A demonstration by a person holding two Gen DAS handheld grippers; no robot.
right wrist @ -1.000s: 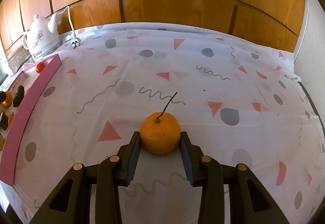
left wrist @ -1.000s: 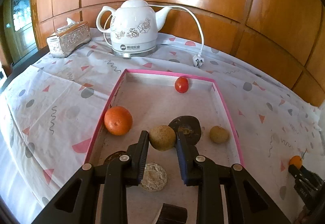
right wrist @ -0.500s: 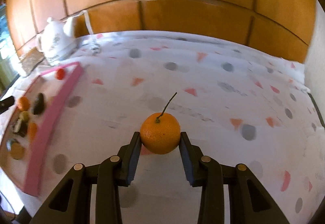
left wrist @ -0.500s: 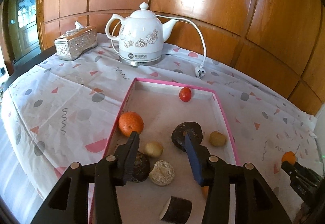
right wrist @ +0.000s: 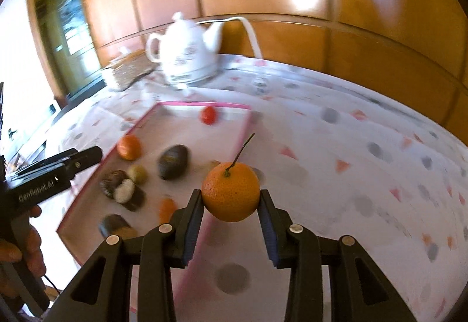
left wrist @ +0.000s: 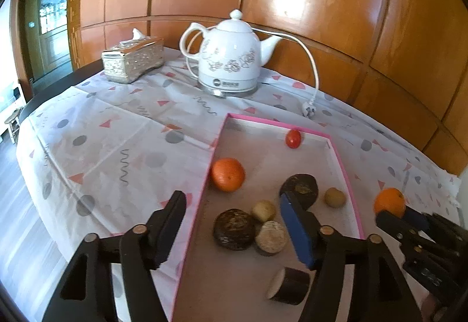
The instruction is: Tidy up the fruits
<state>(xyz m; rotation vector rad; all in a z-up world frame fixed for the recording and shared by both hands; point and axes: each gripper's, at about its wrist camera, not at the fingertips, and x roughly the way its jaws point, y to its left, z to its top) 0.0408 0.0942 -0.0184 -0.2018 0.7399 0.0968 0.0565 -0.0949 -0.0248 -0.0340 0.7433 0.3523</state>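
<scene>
A pink-rimmed tray (left wrist: 340, 158) holds an orange (left wrist: 228, 174), a cherry tomato (left wrist: 293, 138), two dark round fruits, several small brownish ones and a dark cut piece (left wrist: 289, 285). My left gripper (left wrist: 231, 199) hovers over the tray's left rim. Its jaws are opening, with nothing between the pads. The pale yellowish fruit (left wrist: 264, 210) lies loose on the tray floor below. My right gripper (right wrist: 230, 196) is shut on a stemmed orange (right wrist: 231, 190), held in the air just right of the tray's rim (right wrist: 204, 103). That same orange (left wrist: 390, 202) shows at the right edge of the left wrist view.
A white kettle (left wrist: 231, 59) with its cord and plug (left wrist: 308, 110) stands behind the tray, and a silver tissue box (left wrist: 133, 59) stands to its left. Wood panelling backs the table. The patterned cloth drops off at the left edge. A hand (right wrist: 29, 243) holds the left gripper.
The left gripper let go of the yellowish fruit, opened wide and drew back to the left. The right gripper lifted its stemmed orange off the cloth and carried it left to the tray.
</scene>
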